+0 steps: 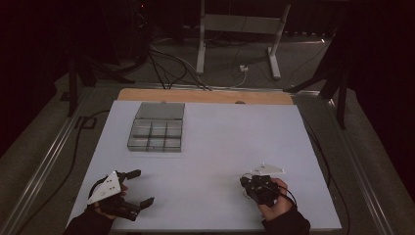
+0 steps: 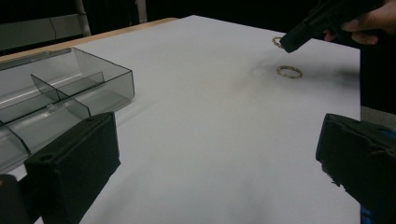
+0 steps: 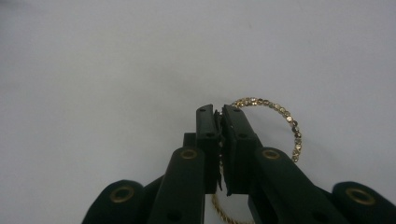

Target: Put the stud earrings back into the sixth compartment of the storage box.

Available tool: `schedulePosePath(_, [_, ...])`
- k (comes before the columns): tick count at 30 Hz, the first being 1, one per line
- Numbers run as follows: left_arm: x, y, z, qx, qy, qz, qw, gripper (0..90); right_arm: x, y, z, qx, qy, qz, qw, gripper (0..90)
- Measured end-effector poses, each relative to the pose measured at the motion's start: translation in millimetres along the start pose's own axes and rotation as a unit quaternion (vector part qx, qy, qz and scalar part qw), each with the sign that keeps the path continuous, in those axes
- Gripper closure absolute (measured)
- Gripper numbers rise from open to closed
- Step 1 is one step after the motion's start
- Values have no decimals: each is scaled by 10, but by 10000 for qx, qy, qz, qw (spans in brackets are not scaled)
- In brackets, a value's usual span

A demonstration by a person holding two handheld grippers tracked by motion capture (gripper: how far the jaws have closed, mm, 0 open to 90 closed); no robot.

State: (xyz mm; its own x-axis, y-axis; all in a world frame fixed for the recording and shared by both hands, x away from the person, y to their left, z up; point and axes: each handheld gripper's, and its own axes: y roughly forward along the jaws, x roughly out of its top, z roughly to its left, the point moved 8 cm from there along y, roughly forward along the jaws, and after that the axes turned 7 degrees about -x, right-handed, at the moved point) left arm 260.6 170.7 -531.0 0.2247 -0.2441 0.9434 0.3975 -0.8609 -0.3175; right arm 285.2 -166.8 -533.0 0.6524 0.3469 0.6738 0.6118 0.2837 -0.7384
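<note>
A thin gold beaded ring bracelet (image 3: 280, 121) is pinched in the right gripper (image 3: 219, 114) (left gripper (image 2: 210, 158) gapes wide); a second gold ring (image 2: 289, 71) and a smoky clear plastic compartment box (image 1: 155, 127) lie apart.

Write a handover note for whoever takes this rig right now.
Right gripper: shut on a gold bracelet, pinching its chain just above the table.
Left gripper: open, holding nothing, at the near left of the white table.
A second bracelet lies flat on the table, apart from the first.
Clear compartment box: lid open, far left; I see nothing in it.
Left, probably: both bracelets into the box.
</note>
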Motion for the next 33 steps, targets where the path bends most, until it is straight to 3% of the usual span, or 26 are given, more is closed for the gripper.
schedulePosePath(13, [2,-3,-9,-15,16,-5,10000,4,289,77,173,222,-280,-30,9994,857])
schedulePosePath(33, [3,-3,-10,-34,17,-16,10000,4,668,226,396,304,-711,-138,9969,857])
